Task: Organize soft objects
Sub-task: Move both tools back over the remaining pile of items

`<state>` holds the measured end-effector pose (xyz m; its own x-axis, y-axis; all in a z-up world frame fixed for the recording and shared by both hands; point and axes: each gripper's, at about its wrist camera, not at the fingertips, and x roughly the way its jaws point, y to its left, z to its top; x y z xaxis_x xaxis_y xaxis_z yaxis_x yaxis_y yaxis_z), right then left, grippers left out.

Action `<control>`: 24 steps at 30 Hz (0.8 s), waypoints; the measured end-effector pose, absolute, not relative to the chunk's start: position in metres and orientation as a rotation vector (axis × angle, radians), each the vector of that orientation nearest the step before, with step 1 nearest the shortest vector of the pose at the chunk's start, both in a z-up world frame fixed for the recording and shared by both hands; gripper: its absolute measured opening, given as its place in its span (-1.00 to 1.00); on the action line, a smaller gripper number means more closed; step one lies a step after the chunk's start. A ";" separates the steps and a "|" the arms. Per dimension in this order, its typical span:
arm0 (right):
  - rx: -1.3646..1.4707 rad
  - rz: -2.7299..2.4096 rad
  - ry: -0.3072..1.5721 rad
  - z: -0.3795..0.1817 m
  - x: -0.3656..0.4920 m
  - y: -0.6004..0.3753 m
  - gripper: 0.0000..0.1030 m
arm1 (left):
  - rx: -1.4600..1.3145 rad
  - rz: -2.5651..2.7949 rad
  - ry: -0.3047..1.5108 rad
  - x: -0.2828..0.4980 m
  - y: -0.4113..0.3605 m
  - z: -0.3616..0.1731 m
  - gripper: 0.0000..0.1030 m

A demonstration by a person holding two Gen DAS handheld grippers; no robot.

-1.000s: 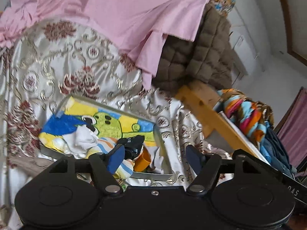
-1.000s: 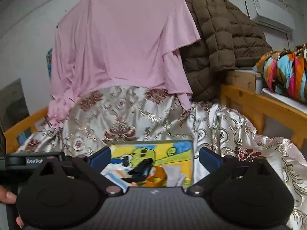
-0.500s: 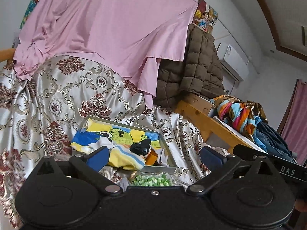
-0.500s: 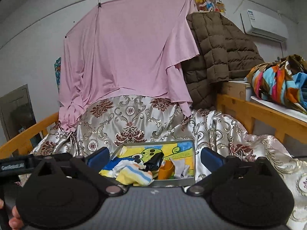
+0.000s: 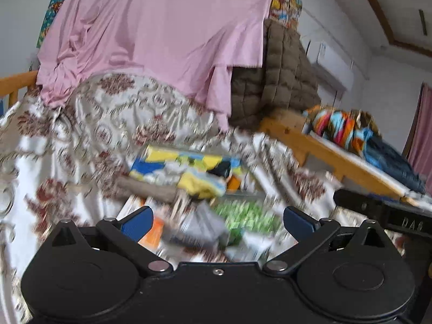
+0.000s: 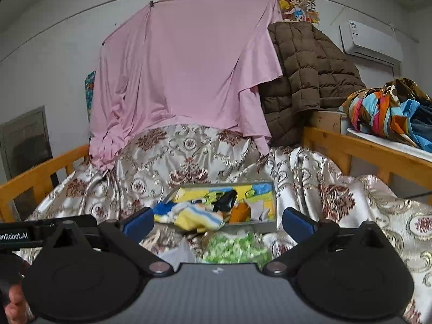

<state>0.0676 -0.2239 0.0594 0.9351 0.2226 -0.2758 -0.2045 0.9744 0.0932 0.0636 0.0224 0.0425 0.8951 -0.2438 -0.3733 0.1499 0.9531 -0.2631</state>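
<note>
Socks (image 6: pixel 198 217) heaped in tray (image 6: pixel 266 225) on bed; green cloth (image 6: pixel 235 247) just beside it. Left tool (image 5: pixel 216 220) and right tool (image 6: pixel 216 220) both gape wide, empty.

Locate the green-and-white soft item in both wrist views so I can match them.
Left wrist: green item, blurred, low and right of centre, between the open jaws, below the tray.
Right wrist: green item, low centre, just below the tray.
Shared landmark: pink sheet hanging behind.
</note>
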 end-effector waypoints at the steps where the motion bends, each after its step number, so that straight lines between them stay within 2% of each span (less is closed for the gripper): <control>1: 0.058 0.220 0.296 0.055 0.064 -0.221 1.00 | -0.233 -0.199 0.430 0.059 0.025 0.038 0.98; 8: 0.040 0.243 0.365 0.032 0.049 -0.207 1.00 | -0.232 -0.122 0.590 0.044 0.036 0.012 0.98; 18: -0.007 0.327 0.613 -0.016 0.065 -0.190 1.00 | -0.133 -0.024 0.641 0.050 0.031 0.006 0.98; 24: -0.011 0.351 0.682 -0.029 0.078 -0.184 1.00 | -0.100 0.022 0.666 0.060 0.031 0.001 0.98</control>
<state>0.0782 -0.1840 -0.0293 0.7200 0.3142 -0.6188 -0.3212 0.9413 0.1042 0.0600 0.0311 0.0007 0.7862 -0.0114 -0.6178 -0.0524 0.9950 -0.0851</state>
